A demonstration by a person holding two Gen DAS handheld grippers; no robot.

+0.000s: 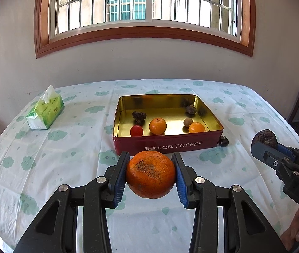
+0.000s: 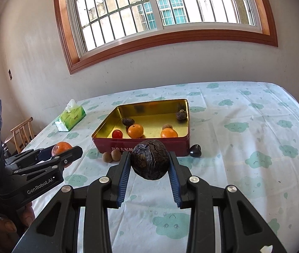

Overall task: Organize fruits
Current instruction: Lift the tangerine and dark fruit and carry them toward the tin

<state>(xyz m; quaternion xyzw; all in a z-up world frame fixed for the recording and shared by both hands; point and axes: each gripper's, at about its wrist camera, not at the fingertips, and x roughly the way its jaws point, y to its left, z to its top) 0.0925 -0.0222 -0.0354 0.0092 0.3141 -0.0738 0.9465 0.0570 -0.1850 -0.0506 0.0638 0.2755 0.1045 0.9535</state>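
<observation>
Step in hand: both grippers are carrying fruit toward the toffee tin (image 1: 166, 146), which is sitting on the cloud-print tablecloth (image 1: 44, 147) at 12 o'clock of each.
Left gripper (image 1: 151, 174): its blue pads are clamping a scarred orange (image 1: 150, 174) at the widest part, and the fruit is hanging above the cloth just short of the tin's near wall.
Right gripper (image 2: 150, 162): its fingers are pinching a dark wrinkled fruit (image 2: 150, 162), apparently a shrivelled passion fruit, again just short of the near wall.
Tin contents: a cherry tomato (image 1: 136, 130), two small oranges (image 1: 157, 126) and (image 1: 196, 127), a pale longan (image 1: 188, 122) and two dark dried fruits (image 1: 139, 116) and (image 1: 191, 109) are sitting mostly toward the near half.
Open floor: the far half of the gold floor, toward 12 o'clock, is looking freest.
Doing it well: lifting each load clear of the rim before moving forward is looking wise, since both are riding close to the wall's height.
Order: taking one gripper at a time would be keeping the two from crowding each other over the tin.
Release: lowering until the fruit is nearly resting on the floor before easing the pads apart should be stopping it from rolling into the others.
Grip care: the orange's skin is looking bruised, so squeezing harder is not advisable.
Leftovers: two brown longans (image 2: 111, 156) at the tin's near left corner and a dark glossy fruit (image 2: 195, 150) at its near right corner are waiting on the cloth.
Clutter: a green tissue pack (image 1: 45, 113) is standing at 10 o'clock, well apart.
</observation>
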